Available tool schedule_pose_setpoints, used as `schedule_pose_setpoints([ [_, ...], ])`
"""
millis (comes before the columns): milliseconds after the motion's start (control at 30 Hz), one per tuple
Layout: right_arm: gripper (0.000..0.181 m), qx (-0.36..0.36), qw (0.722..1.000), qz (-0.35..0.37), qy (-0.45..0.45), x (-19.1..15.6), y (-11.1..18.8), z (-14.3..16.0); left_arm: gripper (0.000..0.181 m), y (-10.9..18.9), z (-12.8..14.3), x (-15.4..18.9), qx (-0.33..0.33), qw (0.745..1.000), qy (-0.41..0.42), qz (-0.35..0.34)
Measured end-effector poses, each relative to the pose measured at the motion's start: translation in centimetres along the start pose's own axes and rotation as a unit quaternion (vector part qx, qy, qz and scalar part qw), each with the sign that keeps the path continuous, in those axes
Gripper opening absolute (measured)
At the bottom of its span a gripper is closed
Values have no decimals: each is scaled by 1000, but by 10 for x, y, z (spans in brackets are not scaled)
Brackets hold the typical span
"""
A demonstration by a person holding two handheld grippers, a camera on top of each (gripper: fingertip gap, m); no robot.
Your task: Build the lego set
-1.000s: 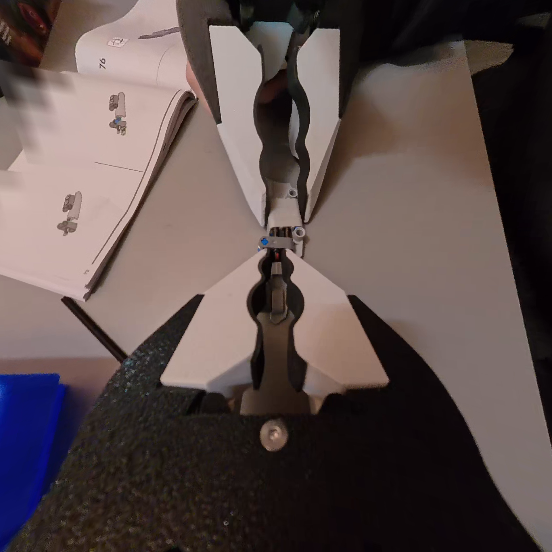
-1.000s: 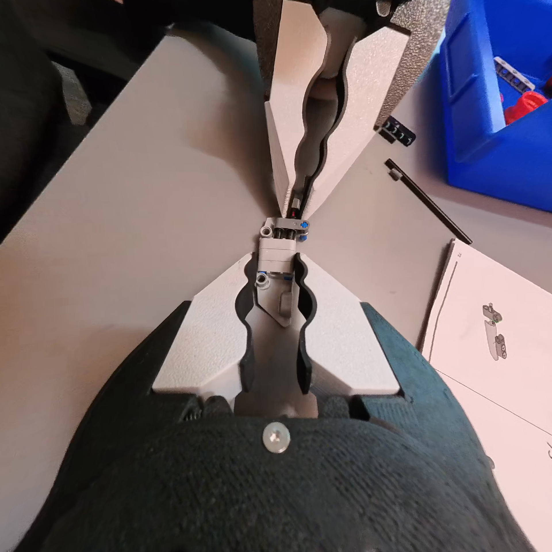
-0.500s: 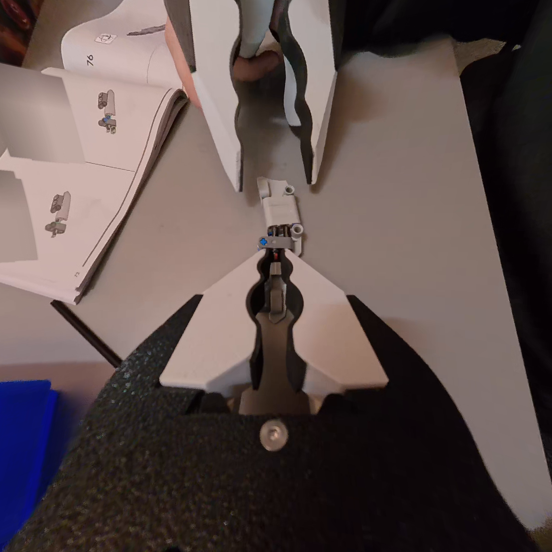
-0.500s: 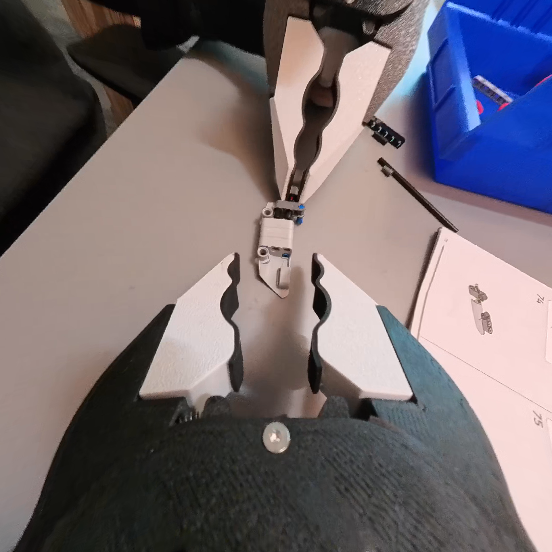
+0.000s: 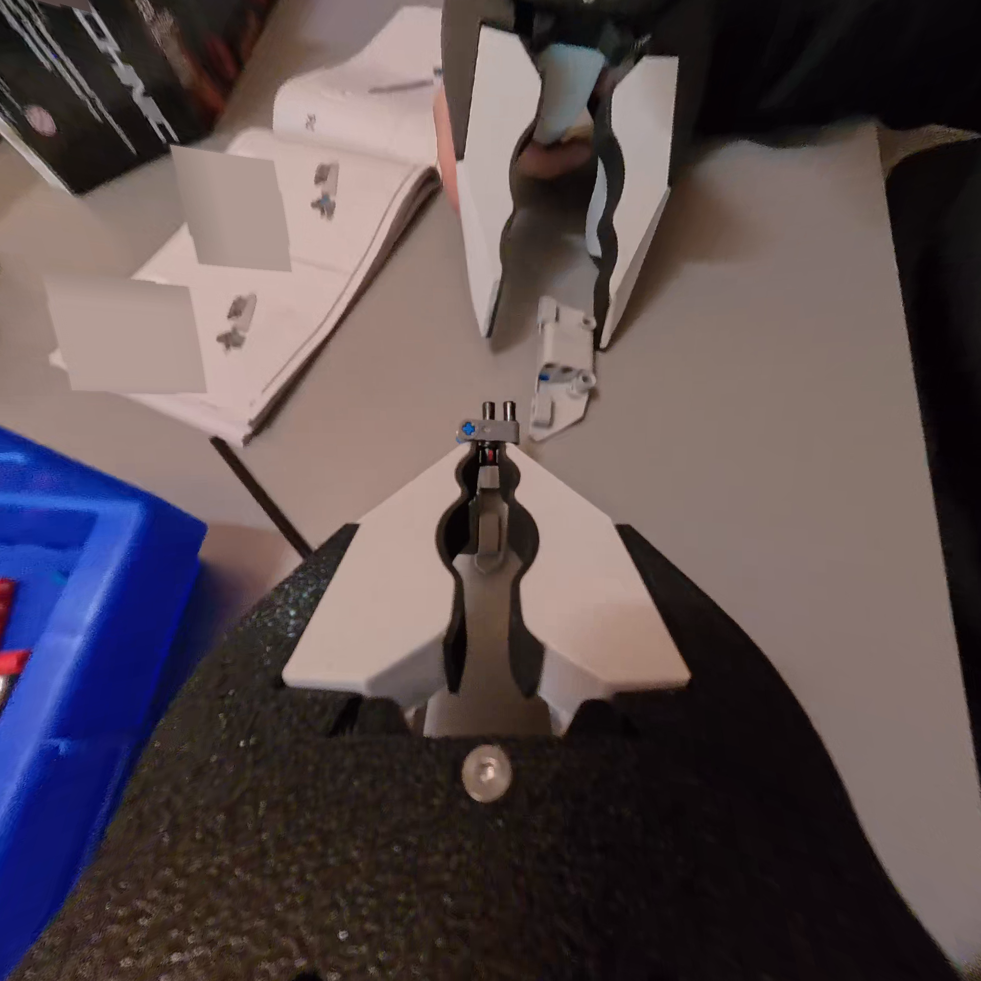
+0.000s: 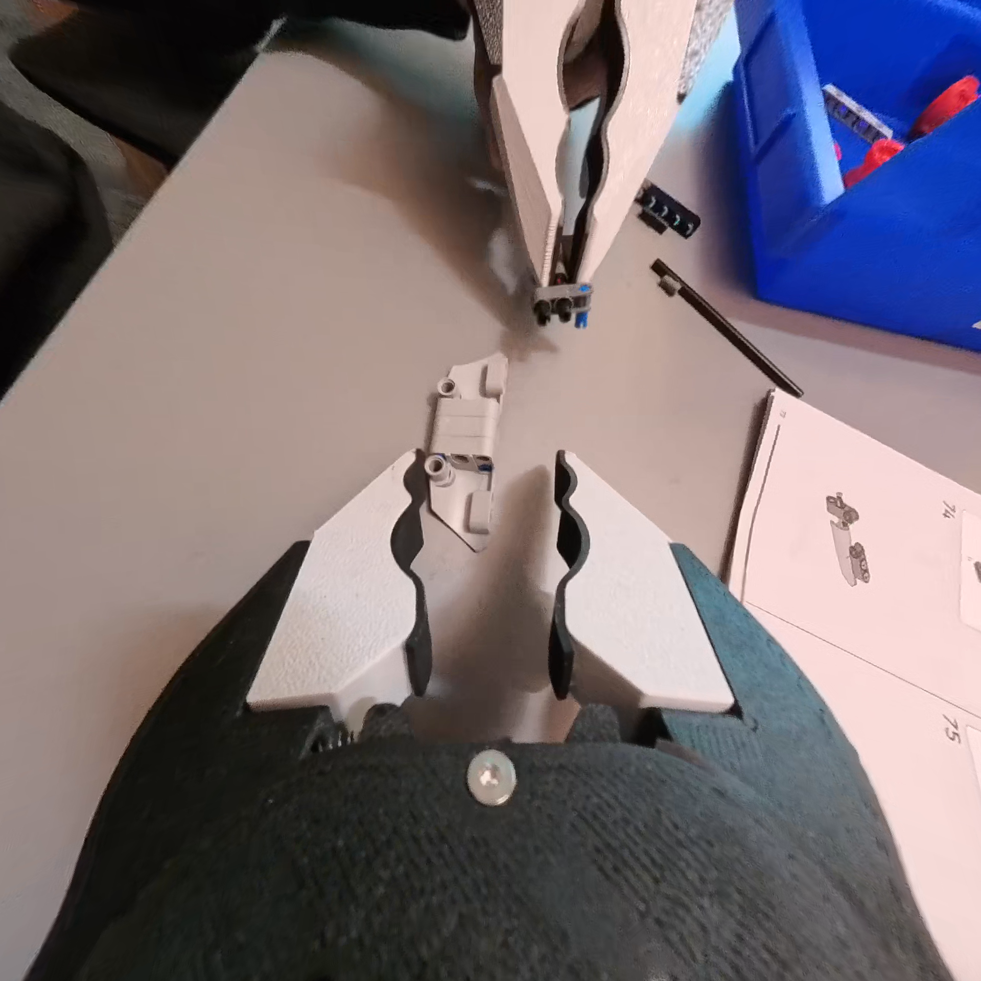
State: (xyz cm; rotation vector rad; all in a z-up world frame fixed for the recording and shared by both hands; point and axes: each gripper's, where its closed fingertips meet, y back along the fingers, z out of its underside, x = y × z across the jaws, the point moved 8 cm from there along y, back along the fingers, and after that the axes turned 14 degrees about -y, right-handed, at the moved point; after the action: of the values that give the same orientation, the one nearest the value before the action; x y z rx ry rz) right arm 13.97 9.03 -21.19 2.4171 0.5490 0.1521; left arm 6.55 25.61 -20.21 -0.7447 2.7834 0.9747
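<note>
My left gripper (image 5: 488, 451) is shut on a small grey lego piece (image 5: 488, 428) with two black pins and a blue pin, held just above the table; it also shows in the right wrist view (image 6: 562, 297). A white lego panel (image 6: 467, 451) lies flat on the grey table (image 6: 265, 371), apart from the grey piece. My right gripper (image 6: 485, 462) is open, its jaws either side of the panel's near end, not gripping it. The panel also shows in the left wrist view (image 5: 560, 371), in front of the right gripper (image 5: 547, 340).
An open instruction booklet (image 5: 265, 297) lies left, also in the right wrist view (image 6: 876, 531). A blue bin (image 6: 876, 186) holds red parts. A long black axle (image 6: 727, 329) and a black beam (image 6: 669, 215) lie near it. A dark box (image 5: 90, 79) stands far left. My hands' fingertips stand some 7 cm from each other. The long black axle (image 6: 727, 329) lies around 9 cm away from my left fingertips. My left wrist view (image 5: 268, 506) looks at it from another angle.
The right gripper opened and let go of the white panel, which now lies on the table. The left gripper pulled back with the grey piece, which has come off the panel.
</note>
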Motion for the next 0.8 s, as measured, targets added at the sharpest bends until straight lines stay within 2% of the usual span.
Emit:
schedule_pose_setpoints([
  [133,41,-6,1000,-14,2,-5,-4,-2,4,6,5,2,-9,1000,1,21],
  [233,24,-12,1000,-27,2,-8,-7,-3,4,3,10,4,-33,999,-18,14],
  [333,23,3,999,9,41,-11,-7,-3,9,-2,11,11,-61,997,-38,24],
  [400,23,9,990,79,113,-14,-7,-3,16,-4,9,13,-61,997,-41,25],
  [433,23,7,975,138,176,-16,-6,-4,23,-3,9,13,-59,997,-43,19],
  [500,23,-12,913,271,306,-23,-3,-8,33,2,6,11,-38,998,-42,-10],
  [600,22,-27,761,415,498,-48,0,-17,40,13,-16,12,64,995,-19,-69],
  [633,23,-18,727,438,529,-57,-1,-20,41,15,-27,15,106,991,-23,-79],
  [700,23,2,679,463,570,-74,-5,-24,39,15,-44,22,133,984,-56,-102],
  [800,23,3,648,487,585,-82,-4,-28,31,13,-57,32,99,981,-128,-106],
])
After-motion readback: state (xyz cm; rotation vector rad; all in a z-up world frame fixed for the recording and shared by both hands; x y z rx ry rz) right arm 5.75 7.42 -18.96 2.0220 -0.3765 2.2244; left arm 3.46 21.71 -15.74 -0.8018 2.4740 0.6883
